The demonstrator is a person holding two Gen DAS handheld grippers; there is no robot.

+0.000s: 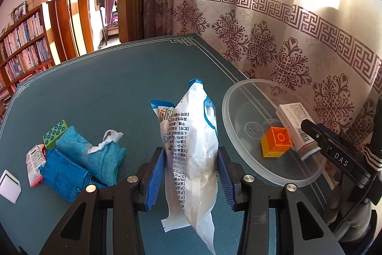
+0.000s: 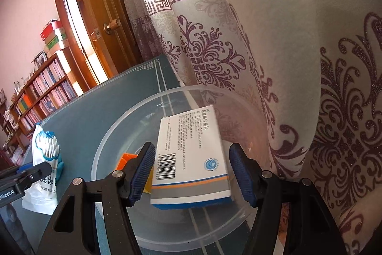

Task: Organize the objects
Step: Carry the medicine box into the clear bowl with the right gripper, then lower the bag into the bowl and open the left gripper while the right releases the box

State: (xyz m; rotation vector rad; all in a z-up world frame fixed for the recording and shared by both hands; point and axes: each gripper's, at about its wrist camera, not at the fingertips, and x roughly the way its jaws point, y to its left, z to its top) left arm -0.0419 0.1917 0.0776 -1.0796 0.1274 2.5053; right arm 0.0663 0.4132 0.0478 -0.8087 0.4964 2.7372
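My left gripper [image 1: 191, 173] is shut on a white and blue bag of cotton swabs [image 1: 191, 147] and holds it upright above the green table; the bag also shows in the right wrist view [image 2: 45, 159]. My right gripper [image 2: 193, 171] is open over a clear plastic bowl [image 2: 114, 135], its pads apart from a white medicine box [image 2: 191, 154] that lies between them, tilted inside the bowl. An orange toy brick [image 1: 277, 141] sits in the bowl [image 1: 229, 116] beside the box [image 1: 296, 126].
On the table's left lie a teal cloth pouch [image 1: 95, 149], a blue packet [image 1: 64, 176], a green dotted block [image 1: 55, 133], a red and white packet [image 1: 34, 159] and a white square [image 1: 9, 185]. A patterned curtain [image 1: 298, 40] hangs right behind the bowl.
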